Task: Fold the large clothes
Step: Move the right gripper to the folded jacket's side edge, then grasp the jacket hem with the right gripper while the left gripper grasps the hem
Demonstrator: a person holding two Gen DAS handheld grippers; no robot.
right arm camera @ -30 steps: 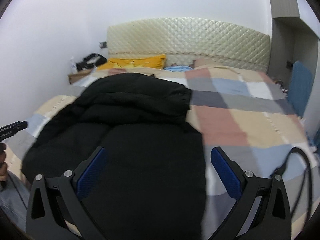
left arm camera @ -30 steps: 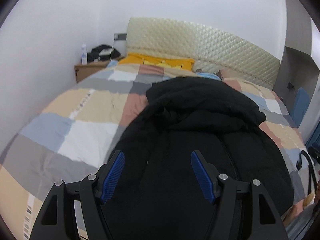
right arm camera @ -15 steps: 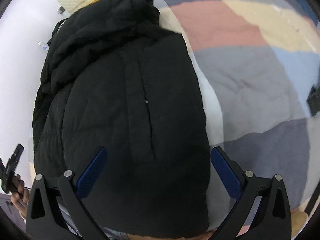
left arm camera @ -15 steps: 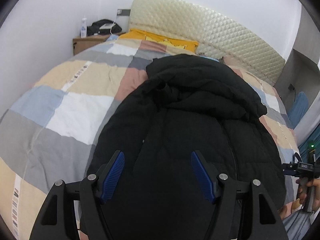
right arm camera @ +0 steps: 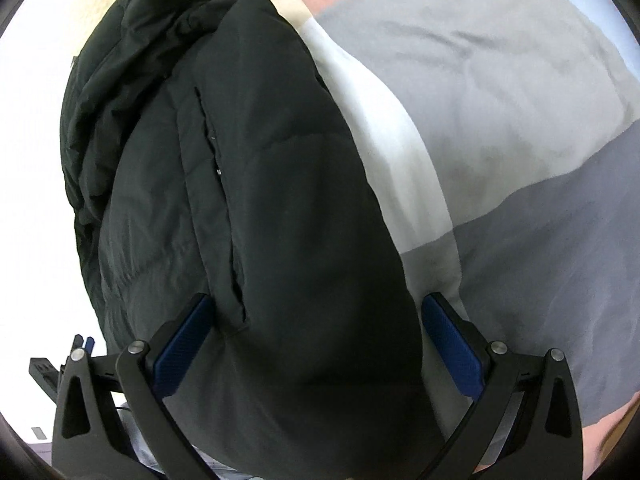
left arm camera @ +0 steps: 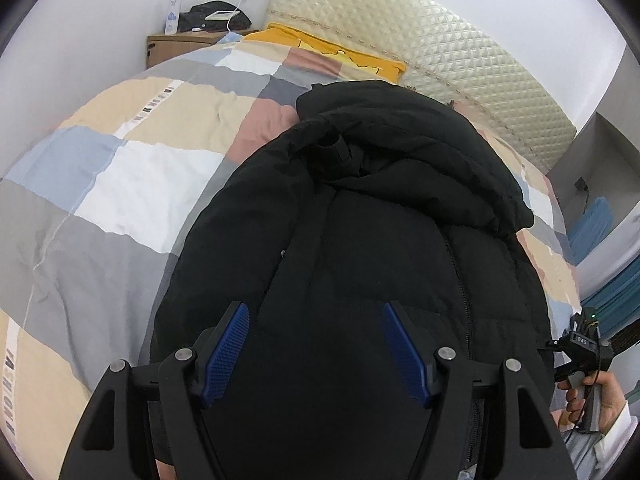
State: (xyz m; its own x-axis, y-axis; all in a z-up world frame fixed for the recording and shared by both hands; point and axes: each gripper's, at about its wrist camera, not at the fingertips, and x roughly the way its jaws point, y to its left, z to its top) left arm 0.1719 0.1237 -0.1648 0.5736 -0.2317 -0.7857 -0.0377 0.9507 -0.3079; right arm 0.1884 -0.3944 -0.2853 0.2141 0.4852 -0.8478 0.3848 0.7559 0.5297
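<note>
Jacket (left arm camera: 360,240) lies on quilt (left arm camera: 120,168). We hold left gripper (left arm camera: 316,344) & right gripper (right arm camera: 316,332) spread wide above it, gripping nothing.

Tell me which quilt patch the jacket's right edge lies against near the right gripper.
The white patch: it borders the black jacket, while the grey patches lie farther right.

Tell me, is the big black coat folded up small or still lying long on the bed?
Lying long. The black coat stretches along the checked quilt, hood end bunched toward the headboard.
</note>
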